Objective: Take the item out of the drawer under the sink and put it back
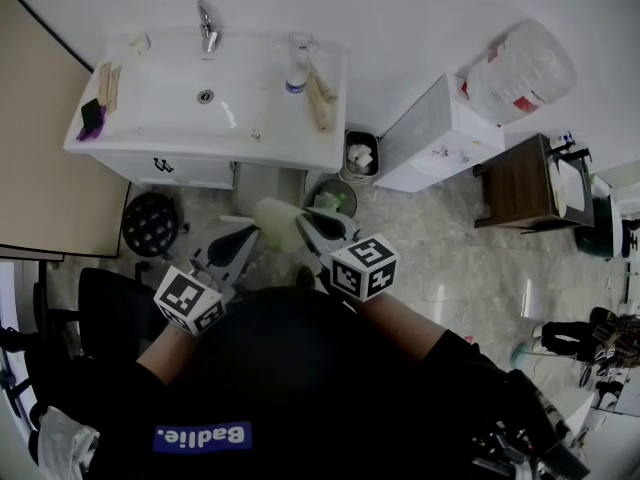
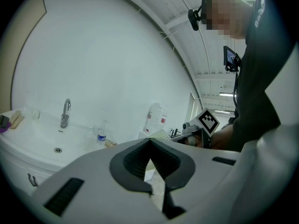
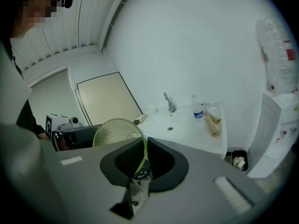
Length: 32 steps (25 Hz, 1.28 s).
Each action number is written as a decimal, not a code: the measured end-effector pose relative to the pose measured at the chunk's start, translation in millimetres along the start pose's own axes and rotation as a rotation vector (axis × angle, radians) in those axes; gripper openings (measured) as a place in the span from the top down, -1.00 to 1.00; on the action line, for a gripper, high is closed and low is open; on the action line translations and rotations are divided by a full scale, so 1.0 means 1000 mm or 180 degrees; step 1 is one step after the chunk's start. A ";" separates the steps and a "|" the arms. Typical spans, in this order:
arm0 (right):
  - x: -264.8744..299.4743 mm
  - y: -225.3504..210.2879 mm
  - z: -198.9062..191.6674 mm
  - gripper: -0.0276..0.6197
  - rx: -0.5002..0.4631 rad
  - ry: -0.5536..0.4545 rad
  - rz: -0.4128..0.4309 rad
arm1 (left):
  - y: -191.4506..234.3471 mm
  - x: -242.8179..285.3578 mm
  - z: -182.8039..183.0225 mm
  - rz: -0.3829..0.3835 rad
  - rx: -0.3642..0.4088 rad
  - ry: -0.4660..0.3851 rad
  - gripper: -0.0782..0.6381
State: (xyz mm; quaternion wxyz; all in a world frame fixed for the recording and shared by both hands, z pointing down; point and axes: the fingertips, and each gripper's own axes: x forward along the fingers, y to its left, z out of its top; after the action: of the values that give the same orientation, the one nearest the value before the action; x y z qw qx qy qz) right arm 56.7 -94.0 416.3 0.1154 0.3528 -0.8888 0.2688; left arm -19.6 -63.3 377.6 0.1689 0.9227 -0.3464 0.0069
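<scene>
In the head view my right gripper [image 1: 305,230] is shut on the rim of a pale green glass bowl [image 1: 278,223], held in the air in front of the white sink [image 1: 240,98]. The right gripper view shows the bowl [image 3: 119,132] standing on edge, its rim pinched between the jaws of the right gripper [image 3: 139,169]. My left gripper [image 1: 245,240] hovers just left of the bowl. In its own view the left gripper [image 2: 156,185] is empty, with only a narrow gap between the jaws. The drawer front [image 1: 165,165] under the sink shows white with a dark handle.
A water bottle [image 1: 297,73] and wooden brushes [image 1: 320,98] lie on the sink rim. A small bin [image 1: 360,156], a white cabinet [image 1: 440,133], a water jug [image 1: 520,68] and a brown table [image 1: 520,183] stand to the right. A black stool [image 1: 150,223] is at the left.
</scene>
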 end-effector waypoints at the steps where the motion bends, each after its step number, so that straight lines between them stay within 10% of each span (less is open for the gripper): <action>1: 0.002 -0.001 -0.001 0.84 0.0000 0.0014 0.0010 | 0.001 0.000 -0.001 0.0008 0.0001 0.0003 0.81; 32: 0.102 -0.077 -0.082 0.84 0.0003 0.0727 -0.0132 | 0.016 -0.013 -0.005 0.0257 -0.0060 0.0026 0.81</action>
State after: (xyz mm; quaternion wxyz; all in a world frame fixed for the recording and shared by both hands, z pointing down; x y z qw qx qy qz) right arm 36.9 -152.8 554.9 0.2213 0.3382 -0.8623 0.3052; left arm -39.1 -64.8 385.2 0.1786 0.9063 -0.3827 0.0142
